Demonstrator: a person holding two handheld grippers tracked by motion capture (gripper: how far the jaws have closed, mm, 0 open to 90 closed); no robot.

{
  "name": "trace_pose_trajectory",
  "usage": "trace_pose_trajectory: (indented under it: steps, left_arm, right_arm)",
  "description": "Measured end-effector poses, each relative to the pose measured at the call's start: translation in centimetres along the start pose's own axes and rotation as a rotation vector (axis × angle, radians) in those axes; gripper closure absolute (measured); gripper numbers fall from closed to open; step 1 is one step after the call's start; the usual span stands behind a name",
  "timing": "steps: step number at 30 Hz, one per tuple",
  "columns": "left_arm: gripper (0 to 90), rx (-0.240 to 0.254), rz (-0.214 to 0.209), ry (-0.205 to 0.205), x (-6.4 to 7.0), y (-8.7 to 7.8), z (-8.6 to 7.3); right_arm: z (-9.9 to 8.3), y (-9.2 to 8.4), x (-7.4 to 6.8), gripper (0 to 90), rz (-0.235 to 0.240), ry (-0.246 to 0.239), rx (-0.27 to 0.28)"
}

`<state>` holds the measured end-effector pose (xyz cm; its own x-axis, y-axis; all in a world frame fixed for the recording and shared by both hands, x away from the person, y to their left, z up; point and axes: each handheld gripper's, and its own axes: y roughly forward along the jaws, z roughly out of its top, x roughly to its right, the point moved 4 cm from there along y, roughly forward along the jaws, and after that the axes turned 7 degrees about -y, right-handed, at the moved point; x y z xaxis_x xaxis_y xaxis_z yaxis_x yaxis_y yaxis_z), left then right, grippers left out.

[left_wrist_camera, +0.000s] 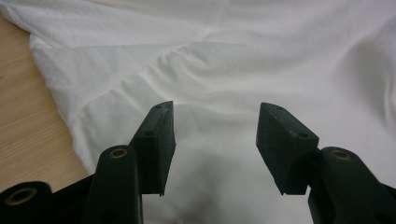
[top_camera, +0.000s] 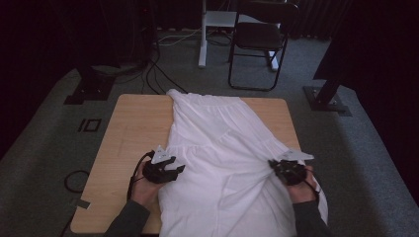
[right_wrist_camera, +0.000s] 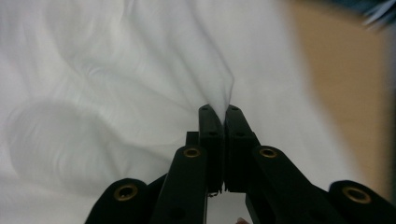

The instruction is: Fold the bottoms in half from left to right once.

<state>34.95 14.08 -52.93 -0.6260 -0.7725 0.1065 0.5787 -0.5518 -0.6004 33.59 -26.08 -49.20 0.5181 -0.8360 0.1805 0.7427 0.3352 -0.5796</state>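
Garment (top_camera: 222,148) of white cloth, spread lengthwise down the middle of the wooden tabletop (top_camera: 133,123), from the far edge to the near edge, where its wider end hangs over; it drapes past the near right corner as well. Gathered seams cross the cloth in the left gripper view, where the bare wood of the tabletop shows along the garment's left border.

Left gripper (top_camera: 174,167), held in the person's left hand (top_camera: 143,187) near the near left part of the tabletop, at the garment's left border. In the left gripper view its jaws stand spread apart above the cloth (left_wrist_camera: 215,70), with white fabric visible in the gap and no fold caught between them.

Right gripper (top_camera: 274,167), held in the person's right hand (top_camera: 301,190) towards the right edge of the tabletop. In the right gripper view its jaws are pressed together on a pinch of the garment (right_wrist_camera: 219,100), and creases radiate from the pinched point across the surrounding cloth.

Folding chair (top_camera: 259,42) and cables (top_camera: 158,74) stand on the grey floor beyond the far edge.
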Motion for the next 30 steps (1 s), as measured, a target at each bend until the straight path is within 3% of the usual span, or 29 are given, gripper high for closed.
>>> trace_pose_trajectory:
  steps: [2, 3, 5, 6, 8, 11, 13, 17, 18, 19, 20, 21, 23, 26, 27, 28, 30]
  left_arm:
    - [46.6, -0.002, -0.001, 0.008, 0.3, 0.1, 0.0]
    - [46.4, -0.006, -0.002, 0.014, 0.4, 0.2, 0.0]
    - [45.1, -0.009, -0.006, 0.008, 0.6, 0.5, -0.1]
    - [44.7, -0.015, -0.011, 0.004, 0.7, 0.7, -0.3]
    - [42.6, -0.033, -0.004, 0.001, 1.1, 1.4, -0.5]
    - [37.5, -0.073, -0.025, -0.009, 2.2, 2.8, -0.8]
    - [32.3, -0.11, -0.031, -0.014, 3.1, 4.1, -1.1]
    - [26.8, -0.181, 0.022, -0.011, 4.0, 6.6, -1.9]
    - [28.9, -0.193, 0.043, 0.011, 4.2, 7.0, -2.1]
    - [33.1, -0.174, 0.025, 0.013, 4.4, 7.1, -2.1]
    - [46.5, -0.173, -0.007, 0.02, 4.5, 7.0, -2.0]
    - [65.7, -0.185, -0.023, 0.019, 4.6, 7.0, -1.9]
    - [84.7, -0.184, 0.052, 0.07, 4.5, 7.0, -1.7]
    - [87.9, -0.195, 0.124, 0.08, 3.3, 6.7, -1.6]
    - [88.0, -0.195, 0.124, 0.08, 3.3, 6.7, -1.6]
    - [88.0, -0.194, 0.174, 0.052, 1.7, 6.2, -1.6]
    - [88.2, -0.194, 0.226, -0.003, -0.8, 5.4, -1.6]
  right_arm:
    - [0.8, -2.4, 2.5, 88.2, -0.084, 0.074, 0.105]
    - [0.8, -3.2, 3.7, 88.2, -0.148, 0.094, 0.127]
    - [-0.2, -3.2, 6.0, 87.9, -0.243, 0.109, 0.083]
    - [-1.1, -2.6, 6.9, 87.8, -0.253, 0.13, 0.052]
    - [-3.4, -0.6, 8.2, 87.5, -0.236, 0.156, -0.03]
    - [-6.6, 2.4, 8.7, 87.3, -0.21, 0.166, -0.139]
    - [-8.0, 3.5, 8.8, 87.1, -0.195, 0.189, -0.169]
    - [-9.6, 4.8, 8.7, 86.4, -0.169, 0.218, -0.214]
    - [-9.9, 5.0, 8.6, 86.4, -0.163, 0.221, -0.225]
    - [-10.0, 5.1, 8.6, 86.3, -0.163, 0.223, -0.219]
    - [-10.0, 5.0, 8.5, 86.3, -0.16, 0.23, -0.218]
    - [-10.0, 5.0, 8.5, 86.3, -0.156, 0.236, -0.22]
    - [-10.0, 5.0, 8.3, 86.5, -0.154, 0.232, -0.224]
    - [-9.9, 5.0, 7.6, 86.7, -0.142, 0.241, -0.222]
    - [-9.9, 5.0, 7.6, 86.7, -0.142, 0.241, -0.222]
    - [-9.7, 5.0, 7.2, 86.7, -0.132, 0.247, -0.219]
    - [-9.1, 5.4, 5.7, 86.7, -0.073, 0.236, -0.205]
